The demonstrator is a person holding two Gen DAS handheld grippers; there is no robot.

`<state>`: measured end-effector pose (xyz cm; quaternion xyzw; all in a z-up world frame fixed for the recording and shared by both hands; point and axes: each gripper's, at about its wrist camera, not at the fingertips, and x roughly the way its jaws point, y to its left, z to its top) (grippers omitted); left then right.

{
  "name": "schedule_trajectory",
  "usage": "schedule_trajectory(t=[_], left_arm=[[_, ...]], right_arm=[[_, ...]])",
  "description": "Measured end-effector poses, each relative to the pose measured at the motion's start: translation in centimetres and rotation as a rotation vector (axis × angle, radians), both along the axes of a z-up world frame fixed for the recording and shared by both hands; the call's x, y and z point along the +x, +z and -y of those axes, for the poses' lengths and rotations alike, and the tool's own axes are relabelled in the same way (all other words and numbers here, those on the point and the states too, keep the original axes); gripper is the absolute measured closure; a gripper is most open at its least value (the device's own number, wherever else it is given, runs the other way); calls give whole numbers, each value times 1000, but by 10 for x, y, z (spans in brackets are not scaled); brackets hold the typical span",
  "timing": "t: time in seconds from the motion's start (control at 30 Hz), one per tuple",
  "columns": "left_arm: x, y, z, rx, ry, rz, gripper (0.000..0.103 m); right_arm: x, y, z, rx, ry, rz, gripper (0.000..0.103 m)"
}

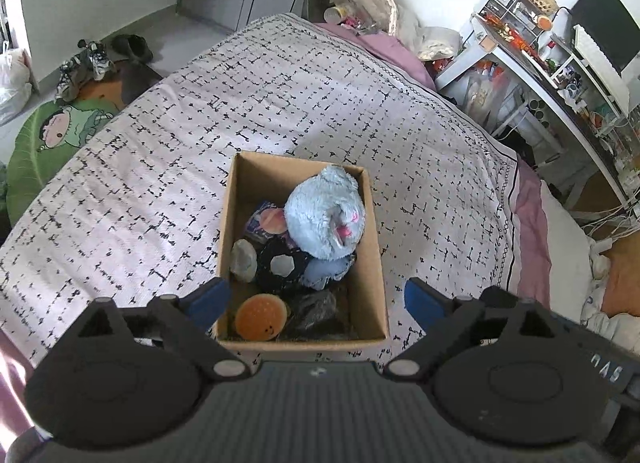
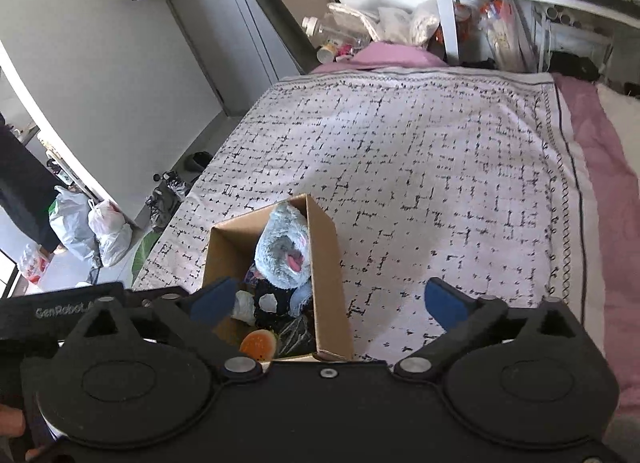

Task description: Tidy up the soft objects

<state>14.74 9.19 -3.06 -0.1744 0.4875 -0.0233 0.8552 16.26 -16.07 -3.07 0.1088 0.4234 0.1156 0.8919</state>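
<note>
A brown cardboard box [image 1: 374, 263] stands on the bed, filled with soft toys. A light blue plush [image 1: 320, 223] lies on top at the far end. Below it sit a black-and-white ball [image 1: 280, 267], a grey stone-like toy [image 1: 243, 261], an orange burger toy [image 1: 260, 317] and a dark crumpled item [image 1: 314, 305]. My left gripper [image 1: 316, 297] is open and empty above the box's near end. The box also shows in the right wrist view [image 2: 330, 287] with the blue plush [image 2: 282, 253]. My right gripper [image 2: 326, 303] is open and empty above the box's right wall.
The bed has a white blanket with black marks [image 1: 280, 103] over a pink sheet [image 2: 608, 167]. A cluttered white desk [image 1: 560, 75] stands to the right. Shoes [image 1: 88, 63] and a green cushion [image 1: 52, 139] lie on the floor to the left, with plastic bags [image 2: 92, 231].
</note>
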Motion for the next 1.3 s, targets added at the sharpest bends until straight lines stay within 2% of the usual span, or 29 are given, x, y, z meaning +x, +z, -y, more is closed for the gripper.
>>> schedule_trajectory(t=[0.17, 0.53, 0.7, 1.03, 1.3], left_arm=[[-18, 12, 2, 27, 7, 29, 1], [-62, 40, 1, 41, 21, 83, 1], [-80, 54, 3, 76, 15, 123, 1], [-108, 63, 12, 141, -29, 157, 1], [-130, 70, 17, 172, -45, 196, 1]], right_arm=[[-9, 9, 10, 10, 7, 1, 0], [-40, 24, 14, -83, 82, 29, 0], [-54, 33, 19, -75, 92, 40, 0], [-77, 54, 28, -67, 80, 67, 0], [-101, 60, 26, -118, 67, 110, 0]])
